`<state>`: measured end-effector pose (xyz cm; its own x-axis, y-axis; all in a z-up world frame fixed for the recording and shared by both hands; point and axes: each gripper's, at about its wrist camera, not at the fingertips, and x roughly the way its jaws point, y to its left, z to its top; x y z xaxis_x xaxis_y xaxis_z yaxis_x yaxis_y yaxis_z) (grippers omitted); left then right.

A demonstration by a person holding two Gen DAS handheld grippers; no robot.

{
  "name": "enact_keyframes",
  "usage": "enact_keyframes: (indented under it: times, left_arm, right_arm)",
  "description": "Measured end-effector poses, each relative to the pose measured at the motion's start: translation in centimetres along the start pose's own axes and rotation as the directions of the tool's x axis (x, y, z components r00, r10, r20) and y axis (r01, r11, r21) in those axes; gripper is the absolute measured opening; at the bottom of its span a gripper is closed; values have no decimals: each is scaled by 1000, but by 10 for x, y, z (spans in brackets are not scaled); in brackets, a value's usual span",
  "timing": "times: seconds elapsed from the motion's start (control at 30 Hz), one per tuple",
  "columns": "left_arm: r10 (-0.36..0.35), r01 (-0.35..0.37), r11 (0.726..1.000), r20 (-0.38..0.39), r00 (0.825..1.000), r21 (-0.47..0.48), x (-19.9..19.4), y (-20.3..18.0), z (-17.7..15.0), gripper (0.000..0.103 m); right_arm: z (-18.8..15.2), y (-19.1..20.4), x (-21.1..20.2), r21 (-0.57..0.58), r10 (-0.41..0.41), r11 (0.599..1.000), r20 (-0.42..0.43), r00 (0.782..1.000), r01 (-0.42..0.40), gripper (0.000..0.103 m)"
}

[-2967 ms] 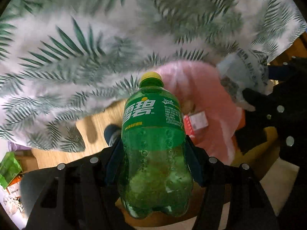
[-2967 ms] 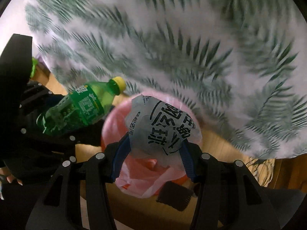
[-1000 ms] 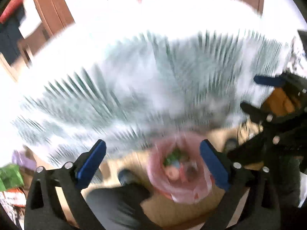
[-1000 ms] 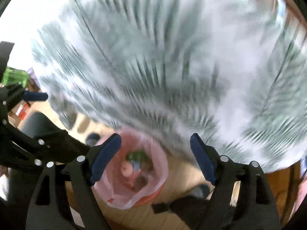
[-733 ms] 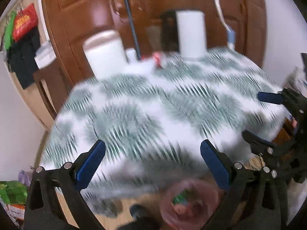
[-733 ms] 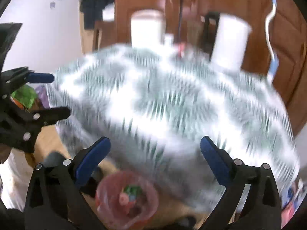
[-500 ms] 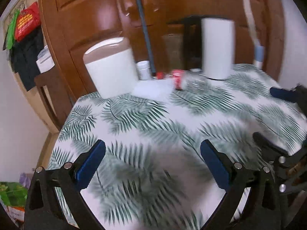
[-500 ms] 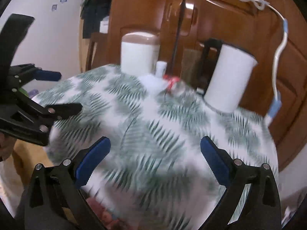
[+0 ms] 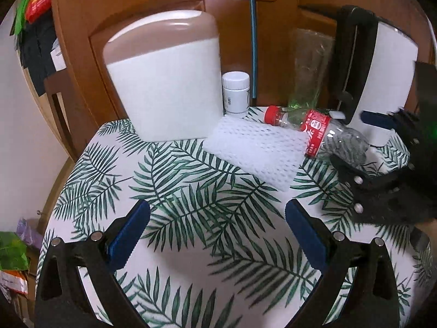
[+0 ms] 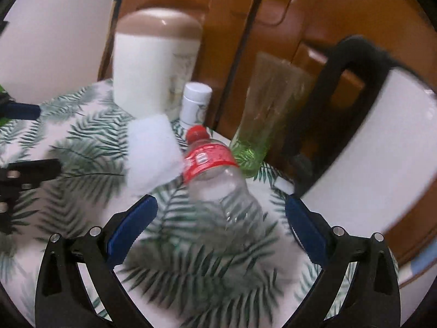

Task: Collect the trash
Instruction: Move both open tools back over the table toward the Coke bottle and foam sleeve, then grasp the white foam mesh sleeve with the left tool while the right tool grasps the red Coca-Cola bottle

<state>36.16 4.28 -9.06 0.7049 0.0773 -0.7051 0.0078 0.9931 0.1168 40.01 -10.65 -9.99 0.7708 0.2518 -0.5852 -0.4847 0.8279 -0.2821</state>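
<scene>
Both claws up — over tablecloth (image 9: 191, 191), empty.

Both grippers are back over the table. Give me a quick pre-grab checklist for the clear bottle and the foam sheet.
1. Right gripper jaws wide and empty: ok.
2. Bottle lined up between the right jaws, lying on its side, red cap pointing away: ok.
3. Right pads on the bottle: not ok, both stand clear of it.
4. Left gripper jaws open and empty: ok.
5. Foam sheet ahead of the left gripper: ok, but far off, and its right end touches the bottle.
6. Glass and kettle clear of the bottle: cannot tell, both stand close behind it.
</scene>
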Motion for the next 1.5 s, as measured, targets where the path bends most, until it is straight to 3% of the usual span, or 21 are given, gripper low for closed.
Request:
enact_keyframes:
  times: [0.13, 0.23, 0.43, 0.63, 0.77, 0.87, 0.97, 1.17, 1.23, 1.3, 1.33, 1.4, 1.5]
  left_arm:
    - [8, -8, 1000, -16, 1000, 21, 13, -3, 2, 98]
    - [10, -10, 1000, -32, 999, 20, 21, -4, 4, 98]
    - [-26, 26, 999, -37, 999, -23, 27, -7, 9, 98]
    - [-108, 103, 991, -71, 992, -81, 40, -29, 26, 98]
    - [-49, 36, 993, -120, 992, -109, 67, -42, 45, 98]
    - [-63, 29, 979, -166, 984, -202, 86, -37, 53, 98]
    - [-58, 11, 976, -211, 976, -218, 105, -36, 61, 98]
    - [-120, 76, 969, -179, 976, -236, 124, -35, 68, 98]
    - [-126, 87, 967, -152, 980, -240, 123, -35, 70, 87]
    - [-161, 130, 965, -127, 979, -229, 120, -37, 73, 58]
    - [-171, 140, 964, -127, 977, -224, 119, -38, 74, 54]
    - [-218, 187, 957, -122, 968, -220, 116, -41, 76, 30]
    - [-197, 177, 970, -110, 974, -166, 111, -49, 78, 23]
  right_arm:
    - [3, -5, 26, -13, 43, 999, -36, 998, -43, 87]
    - [4, -6, 40, -2, 79, 997, -63, 995, -80, 74]
    - [0, -3, 31, 58, 48, 997, -125, 991, -41, 73]
    - [-41, -13, -21, 257, 61, 966, -191, 980, -10, 73]
    - [-64, -11, -45, 270, 28, 963, -190, 981, 25, 73]
    - [-69, -8, -51, 263, 10, 964, -183, 983, 39, 73]
    - [-70, -6, -52, 259, 3, 965, -176, 984, 44, 73]
    - [-71, -4, -53, 262, -4, 964, -152, 988, 44, 73]
    - [-70, -5, -52, 261, -4, 964, -148, 989, 43, 73]
    - [-70, -5, -51, 253, -10, 966, -148, 989, 47, 74]
    - [-69, -4, -50, 247, -15, 968, -152, 988, 52, 75]
    - [-69, -3, -46, 235, -25, 970, -168, 985, 64, 75]
    - [-67, -3, -43, 226, -28, 972, -173, 985, 67, 82]
